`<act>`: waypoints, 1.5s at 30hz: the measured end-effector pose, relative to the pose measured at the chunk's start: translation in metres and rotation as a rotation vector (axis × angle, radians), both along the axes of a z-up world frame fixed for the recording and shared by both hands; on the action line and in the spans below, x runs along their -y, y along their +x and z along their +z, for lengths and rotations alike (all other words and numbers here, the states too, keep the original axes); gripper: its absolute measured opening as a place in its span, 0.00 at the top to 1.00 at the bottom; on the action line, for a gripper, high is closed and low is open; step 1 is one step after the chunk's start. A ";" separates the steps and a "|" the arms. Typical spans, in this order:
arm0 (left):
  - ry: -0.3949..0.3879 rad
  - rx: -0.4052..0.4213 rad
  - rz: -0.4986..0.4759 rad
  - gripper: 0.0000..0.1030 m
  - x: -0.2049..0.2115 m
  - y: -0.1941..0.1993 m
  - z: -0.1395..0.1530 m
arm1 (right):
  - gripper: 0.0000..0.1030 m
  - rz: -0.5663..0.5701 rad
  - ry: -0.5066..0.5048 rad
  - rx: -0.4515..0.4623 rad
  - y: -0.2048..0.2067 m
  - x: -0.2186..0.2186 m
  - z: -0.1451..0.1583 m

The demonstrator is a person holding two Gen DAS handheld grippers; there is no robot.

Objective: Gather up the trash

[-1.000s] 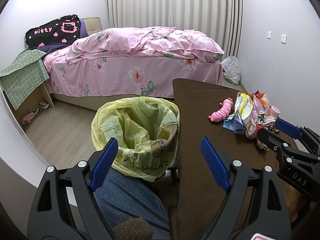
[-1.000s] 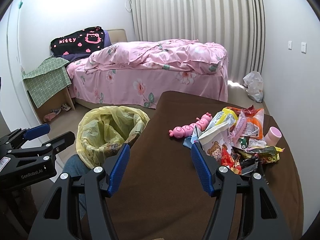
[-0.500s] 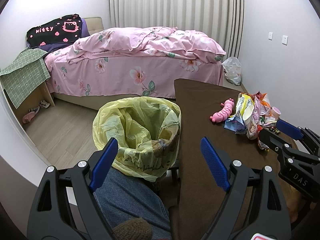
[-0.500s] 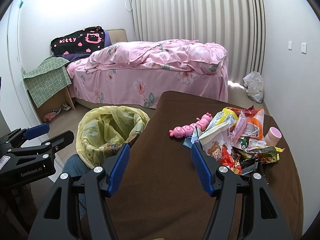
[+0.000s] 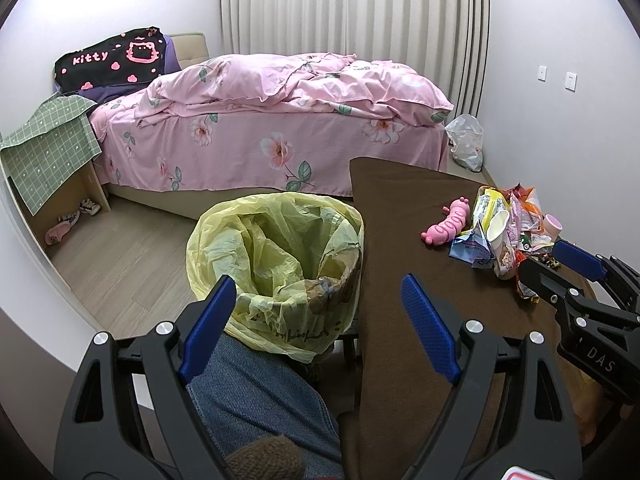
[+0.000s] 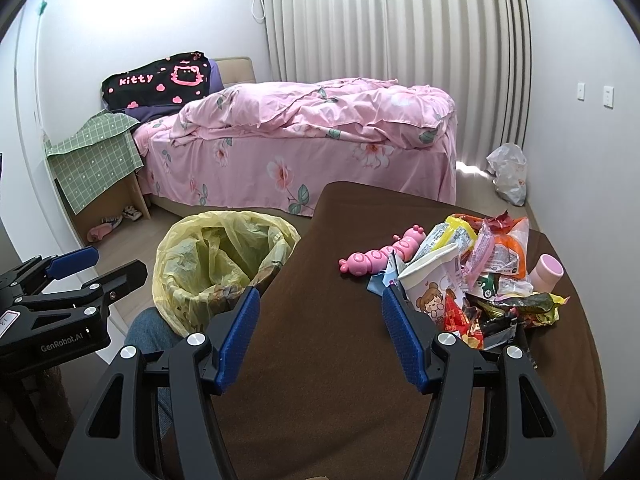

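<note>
1. I am holding both claws, the left gripper (image 5: 316,336) and the right gripper (image 6: 320,336), with jaws apart and nothing in them.
2. The wrappers (image 6: 476,276) are lying at the table's (image 6: 320,360) right edge, ahead-right of my nearer right claw.
3. The bin (image 5: 280,264) is standing off the left edge.

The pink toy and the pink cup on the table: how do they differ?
The pink toy is long, bumpy and caterpillar-like; the pink cup is a short, smooth cylinder. The toy lies in the open at the left edge of the wrapper pile, toward the bin; the cup lies on the pile's far right. The toy is a stronger pink, the cup paler. Both rest on the brown table, and neither gripper holds them.
</note>
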State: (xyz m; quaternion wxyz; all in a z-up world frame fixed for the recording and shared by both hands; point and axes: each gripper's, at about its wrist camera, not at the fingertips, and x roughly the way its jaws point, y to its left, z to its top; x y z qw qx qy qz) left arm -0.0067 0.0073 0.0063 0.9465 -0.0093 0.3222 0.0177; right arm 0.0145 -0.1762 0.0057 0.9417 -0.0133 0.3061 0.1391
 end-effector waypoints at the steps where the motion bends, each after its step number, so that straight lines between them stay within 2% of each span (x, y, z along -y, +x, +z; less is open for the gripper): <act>1: 0.000 0.000 0.000 0.22 0.000 0.000 0.000 | 0.41 0.000 0.000 0.000 0.000 0.000 0.000; 19: -0.007 -0.001 0.010 0.22 -0.007 0.002 -0.001 | 0.41 -0.001 -0.003 -0.003 0.000 0.001 0.000; 25: 0.004 -0.001 -0.019 0.22 0.000 0.011 -0.008 | 0.41 -0.060 -0.023 0.022 0.002 0.027 0.001; 29: -0.019 0.010 -0.078 0.22 0.011 0.028 -0.018 | 0.41 -0.154 -0.046 0.028 0.007 0.066 -0.002; 35: -0.072 -0.074 -0.243 0.22 0.049 0.071 -0.044 | 0.41 -0.254 -0.026 -0.009 0.020 0.132 -0.018; 37: -0.072 -0.073 -0.290 0.22 0.067 0.082 -0.049 | 0.41 -0.276 -0.041 -0.020 0.020 0.149 -0.026; 41: -0.104 -0.052 -0.396 0.20 0.103 0.102 -0.057 | 0.41 -0.275 -0.031 -0.053 0.022 0.174 -0.042; 45: -0.070 -0.073 -0.438 0.19 0.135 0.120 -0.066 | 0.41 -0.221 0.053 -0.120 0.025 0.188 -0.062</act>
